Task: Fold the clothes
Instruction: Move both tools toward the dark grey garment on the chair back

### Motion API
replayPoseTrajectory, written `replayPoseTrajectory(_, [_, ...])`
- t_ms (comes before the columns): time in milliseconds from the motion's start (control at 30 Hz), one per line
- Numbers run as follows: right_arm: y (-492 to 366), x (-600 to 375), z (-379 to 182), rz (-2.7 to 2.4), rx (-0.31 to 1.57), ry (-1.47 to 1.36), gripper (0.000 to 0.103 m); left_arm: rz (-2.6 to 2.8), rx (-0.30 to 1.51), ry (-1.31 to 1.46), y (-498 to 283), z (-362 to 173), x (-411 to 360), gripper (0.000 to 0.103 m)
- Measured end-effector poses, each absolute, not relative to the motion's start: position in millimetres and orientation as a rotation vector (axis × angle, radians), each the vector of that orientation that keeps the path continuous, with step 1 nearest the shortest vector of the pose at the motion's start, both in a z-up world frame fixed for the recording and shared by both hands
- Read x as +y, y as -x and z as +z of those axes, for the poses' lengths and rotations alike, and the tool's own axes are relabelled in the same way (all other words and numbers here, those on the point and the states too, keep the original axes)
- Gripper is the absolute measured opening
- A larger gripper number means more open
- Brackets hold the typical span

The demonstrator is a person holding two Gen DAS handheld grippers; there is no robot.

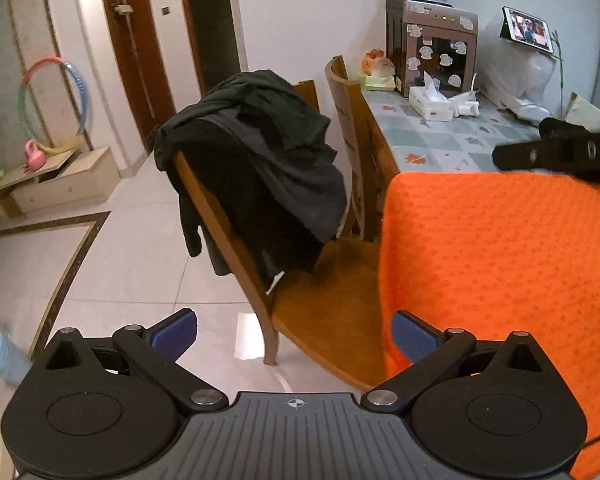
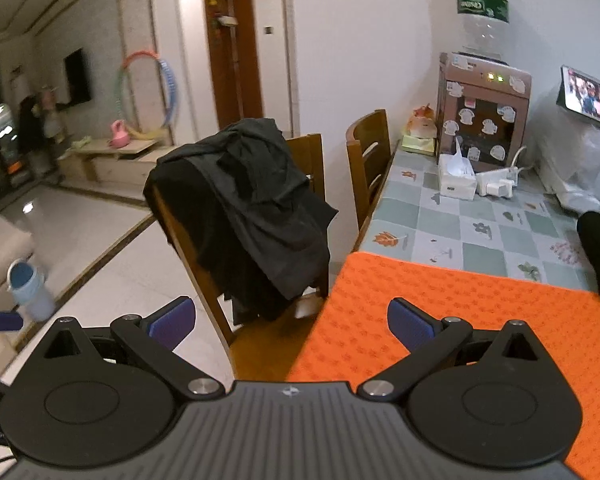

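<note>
Two tools show, one in each view, and both stand with their blue-padded fingers spread wide apart, gripping nothing. The left tool (image 1: 296, 334) hangs over the floor and the seat of a wooden chair (image 1: 320, 304), its right finger just in front of the hanging edge of an orange cloth (image 1: 500, 264). The right tool (image 2: 292, 322) hovers at the near corner of that same orange cloth (image 2: 452, 300), its right finger above the fabric and its left finger out past the edge, over the chair (image 2: 260, 344).

The cloth lies spread flat on the near end of the desk (image 2: 480, 224), with one side drooping over the edge toward the chair. A pile of black clothes (image 2: 252, 204) is draped over the chair's backrest. In the left view, part of the right tool (image 1: 560, 152) sits at the cloth's far edge. Farther back on the desk are a tissue box (image 2: 456, 180), a water dispenser (image 2: 484, 108) and a tablet (image 2: 588, 96).
</note>
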State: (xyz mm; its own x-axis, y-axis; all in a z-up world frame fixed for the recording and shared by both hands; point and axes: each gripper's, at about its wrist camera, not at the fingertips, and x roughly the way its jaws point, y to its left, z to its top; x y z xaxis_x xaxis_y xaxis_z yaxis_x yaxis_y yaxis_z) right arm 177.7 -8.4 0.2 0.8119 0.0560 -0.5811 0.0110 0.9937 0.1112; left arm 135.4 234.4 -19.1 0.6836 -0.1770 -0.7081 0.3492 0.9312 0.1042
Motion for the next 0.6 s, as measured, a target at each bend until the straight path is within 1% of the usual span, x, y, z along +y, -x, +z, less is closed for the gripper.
replayPoseTrajectory(233, [-237,36,9,0.01,0.613,-0.146,0.103,-0.37,0.768,-0.268,-176,-14,291,0.103])
replayPoseTrajectory(600, [-348,72,13,0.072,0.617,-0.077,0.101,-0.399,0.775,-0.26,-257,-14,323,0.103])
